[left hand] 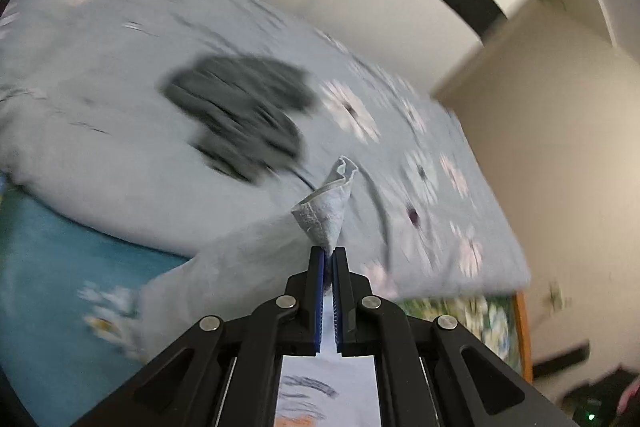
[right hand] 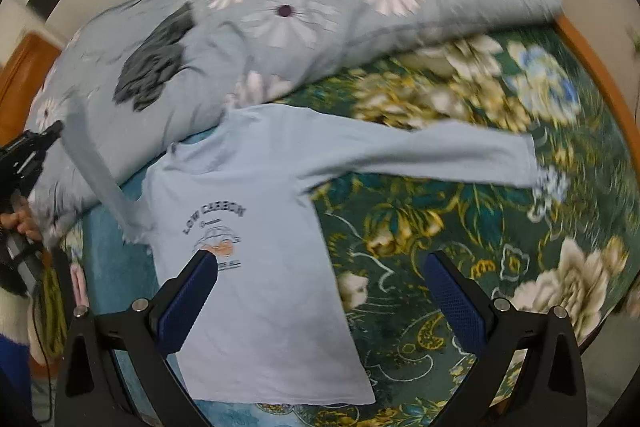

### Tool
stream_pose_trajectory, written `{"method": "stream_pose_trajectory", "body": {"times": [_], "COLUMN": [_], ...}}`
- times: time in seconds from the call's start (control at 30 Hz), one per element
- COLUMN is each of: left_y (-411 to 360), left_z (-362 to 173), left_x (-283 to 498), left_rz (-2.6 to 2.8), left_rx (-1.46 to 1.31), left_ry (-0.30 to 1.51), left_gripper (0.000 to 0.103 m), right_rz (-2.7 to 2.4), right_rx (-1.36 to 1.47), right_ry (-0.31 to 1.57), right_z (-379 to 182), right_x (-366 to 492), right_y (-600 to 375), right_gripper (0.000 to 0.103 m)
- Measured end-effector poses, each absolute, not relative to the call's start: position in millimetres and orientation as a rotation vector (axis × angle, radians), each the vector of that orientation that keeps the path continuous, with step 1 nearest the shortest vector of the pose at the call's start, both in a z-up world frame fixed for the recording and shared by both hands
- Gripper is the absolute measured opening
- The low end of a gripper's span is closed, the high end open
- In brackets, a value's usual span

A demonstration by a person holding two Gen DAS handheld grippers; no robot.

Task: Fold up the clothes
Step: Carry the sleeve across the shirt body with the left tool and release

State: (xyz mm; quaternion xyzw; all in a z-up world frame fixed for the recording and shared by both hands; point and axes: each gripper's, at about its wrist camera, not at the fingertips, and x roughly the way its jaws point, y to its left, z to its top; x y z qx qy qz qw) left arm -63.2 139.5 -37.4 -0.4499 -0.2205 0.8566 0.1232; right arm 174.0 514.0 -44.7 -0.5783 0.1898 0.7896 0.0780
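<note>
A pale blue long-sleeved shirt with a printed car design lies flat on the bed. One sleeve stretches out to the right across the green flowered sheet. The other sleeve is lifted up to the left, where my left gripper is shut on its cuff. In the left wrist view the cuff sticks out beyond the closed pads of the left gripper. My right gripper hangs open above the shirt's body and holds nothing.
A thick grey-blue flowered duvet is heaped at the back of the bed, with a dark grey garment on it. The orange wooden bed frame edges the right side. A person's hand holds the left gripper.
</note>
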Motion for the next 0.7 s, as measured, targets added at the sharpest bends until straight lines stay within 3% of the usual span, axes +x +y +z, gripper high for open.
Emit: {"method": "stream_pose_trajectory", "body": {"times": [0.33,0.57,0.63,0.7], "left_y": [357,401,404,405], "left_z": [-148,-208,-217,-222], "left_x": [-63,-50,-47,-45], "left_rz": [2.213,2.073,2.040,1.985], "left_rx": [-1.609,-1.774,-1.812,-1.848], "left_ry": [-0.138,0.008,0.001,-0.031], "left_gripper": [0.004,0.006,0.010,0.026], "right_rz": [2.188,2.116,2.108,2.107], "right_rx": [-1.686,-1.675,-1.670,-1.664], "right_ry": [0.743,0.783,0.792,0.804], "right_z": [-89,-105,-108,-111], "right_x": [226,245,247,246], "right_y": [596,628,632,635], "right_gripper": [0.103,0.103,0.103,0.103]}}
